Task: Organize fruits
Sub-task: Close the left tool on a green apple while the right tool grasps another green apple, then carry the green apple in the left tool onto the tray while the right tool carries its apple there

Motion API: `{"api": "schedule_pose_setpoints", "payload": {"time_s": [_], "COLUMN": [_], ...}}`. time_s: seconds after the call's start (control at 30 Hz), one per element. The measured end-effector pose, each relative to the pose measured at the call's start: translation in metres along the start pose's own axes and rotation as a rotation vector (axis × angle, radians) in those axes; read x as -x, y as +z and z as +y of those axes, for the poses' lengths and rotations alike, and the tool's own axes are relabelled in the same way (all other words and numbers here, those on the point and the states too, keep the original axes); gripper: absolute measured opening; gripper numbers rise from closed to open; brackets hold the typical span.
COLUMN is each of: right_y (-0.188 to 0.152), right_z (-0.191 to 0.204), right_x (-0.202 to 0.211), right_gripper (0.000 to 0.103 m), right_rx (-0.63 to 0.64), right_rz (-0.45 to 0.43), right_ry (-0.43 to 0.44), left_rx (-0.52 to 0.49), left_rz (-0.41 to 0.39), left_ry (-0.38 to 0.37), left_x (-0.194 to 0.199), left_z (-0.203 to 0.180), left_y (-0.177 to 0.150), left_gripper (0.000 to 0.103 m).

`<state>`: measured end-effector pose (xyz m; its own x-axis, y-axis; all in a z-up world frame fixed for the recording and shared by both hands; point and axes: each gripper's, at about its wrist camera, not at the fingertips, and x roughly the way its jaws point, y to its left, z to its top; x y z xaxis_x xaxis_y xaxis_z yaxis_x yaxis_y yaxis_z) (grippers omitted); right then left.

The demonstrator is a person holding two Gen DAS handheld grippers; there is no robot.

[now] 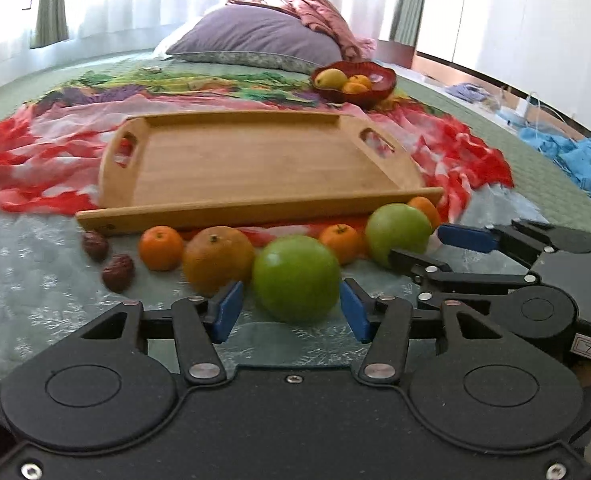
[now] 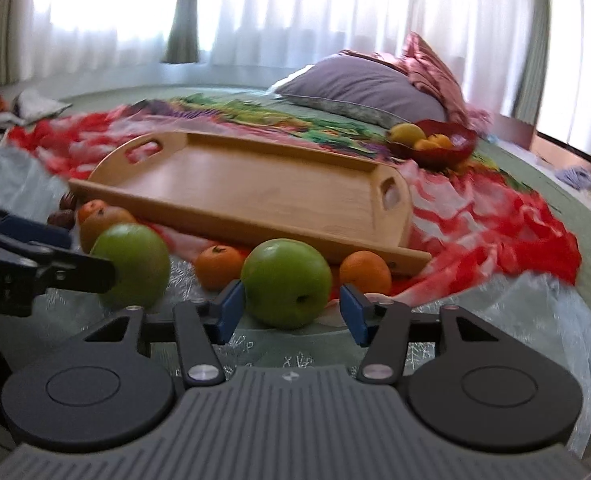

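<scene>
**A:** What sits at your far left, in front of the tray?

**B:** In your left wrist view, two dark red wrinkled dates (image 1: 105, 258) lie at about nine o'clock from your left gripper (image 1: 291, 310), on the pale green quilted bedcover (image 1: 35, 280). Next comes a small orange mandarin (image 1: 160, 248), then a larger dull-orange orange (image 1: 217, 258) touching it.

**A:** And my left gripper itself?

**B:** Your blue-padded fingers (image 1: 227, 310) stand wide, one on each side of a round green apple (image 1: 295, 278). A gap shows on both sides, so you are not gripping it.

**A:** What lies further right?

**B:** Another small mandarin (image 1: 341, 242) at one o'clock, then a second green apple (image 1: 398, 232). Your right gripper (image 2: 291, 310) brackets that second apple (image 2: 286, 282) with its fingers (image 2: 229, 308) spread wide; the left pad looks to be touching or just beside the skin, the right pad is apart from it. A third mandarin (image 2: 365, 272) sits at one o'clock from it, against the tray's front edge.

**A:** Where is the tray?

**B:** The oblong bamboo serving tray with cut-out handles (image 1: 255, 160) lies at twelve o'clock, just behind the row of fruit, on a red and white scarf (image 1: 35, 160). Beyond it, at one o'clock, a dark red scalloped bowl (image 1: 379, 88) holds a yellow fruit (image 1: 331, 79) and small oranges, near a purple pillow (image 1: 255, 36).
</scene>
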<state>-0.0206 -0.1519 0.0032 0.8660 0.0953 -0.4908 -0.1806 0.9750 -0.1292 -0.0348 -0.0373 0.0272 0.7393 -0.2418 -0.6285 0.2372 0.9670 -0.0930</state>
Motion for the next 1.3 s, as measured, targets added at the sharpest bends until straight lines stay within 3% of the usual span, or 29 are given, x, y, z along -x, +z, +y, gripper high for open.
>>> {"api": "schedule_pose_setpoints", "payload": {"time_s": [0.23,0.73,0.83,1.07,1.3], "right_y": [0.0,0.005,0.008,0.003,0.001], "right_z": [0.0,-0.005,-0.005,0.001,0.002], "right_x": [-0.011,-0.036,-0.039,-0.04,-0.026], "right_gripper": [0.065,0.072,0.063,0.062,0.059], "right_rx": [0.053,0.151,0.187,0.252,0.21], "right_rz": [-0.015,-0.034,-0.032,-0.06,-0.116], "right_ry": [0.032,0.062,0.072,0.059,0.042], "left_rx": [0.027,0.009,0.007,0.022,0.011], "left_rz": [0.02,-0.016,-0.024,-0.034,-0.085], "left_ry": [-0.003,-0.011,-0.002,0.02,0.027], "left_x": [-0.022,-0.04,-0.044,-0.047,-0.033], "left_z": [0.0,-0.004,-0.005,-0.006,-0.007], "left_y": [0.001,0.01,0.01,0.011,0.018], "left_gripper": [0.053,0.055,0.055,0.055,0.055]}}
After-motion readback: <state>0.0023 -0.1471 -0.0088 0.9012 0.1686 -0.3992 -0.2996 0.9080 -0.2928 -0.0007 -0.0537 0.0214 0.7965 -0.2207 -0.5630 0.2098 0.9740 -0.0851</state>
